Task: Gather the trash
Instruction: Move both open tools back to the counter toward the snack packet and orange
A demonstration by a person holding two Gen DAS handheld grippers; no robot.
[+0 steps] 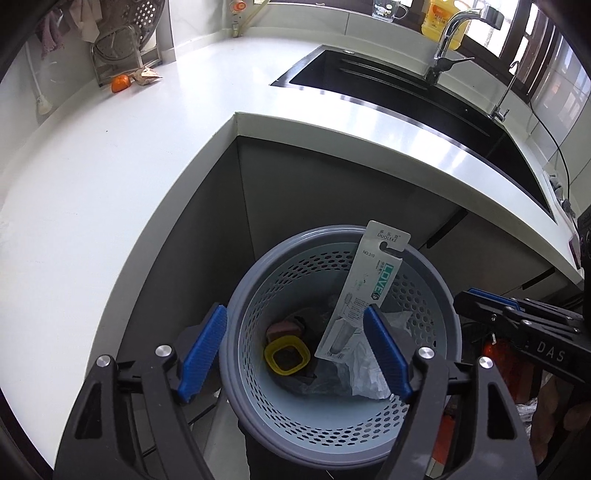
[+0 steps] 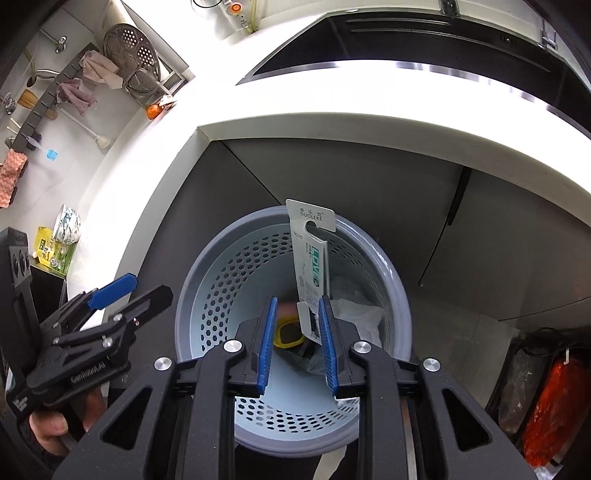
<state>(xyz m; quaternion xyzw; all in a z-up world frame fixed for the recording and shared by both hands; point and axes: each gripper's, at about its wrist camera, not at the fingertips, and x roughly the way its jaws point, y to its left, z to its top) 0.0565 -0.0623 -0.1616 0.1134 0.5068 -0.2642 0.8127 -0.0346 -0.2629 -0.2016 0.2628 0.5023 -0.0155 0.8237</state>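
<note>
A grey and pale blue perforated trash basket [image 1: 255,280] [image 2: 207,273] stands on the floor under the counter corner. A long white "DUOLEKE" packaging card [image 1: 373,280] [image 2: 312,251] stands tilted inside it, its top above the rim. The card's lower end shows between the fingers of my right gripper [image 2: 298,343], which is open; no pad presses on the card. In the left wrist view the right gripper [image 1: 465,299] is off to the right, apart from the card. My left gripper [image 1: 295,350] [image 2: 110,291] hangs open over the basket. A yellow ring [image 1: 286,356] and crumpled plastic [image 1: 369,373] lie at the bottom.
The white L-shaped counter [image 1: 110,184] wraps around the basket, with a black sink [image 1: 388,92] and tap [image 1: 448,33] behind. An orange fruit [image 1: 120,83] and paper scrap [image 1: 147,75] lie by the dish rack. Snack packets [image 2: 55,243] sit on the counter at left. An orange-red bag [image 2: 546,406] lies on the floor at right.
</note>
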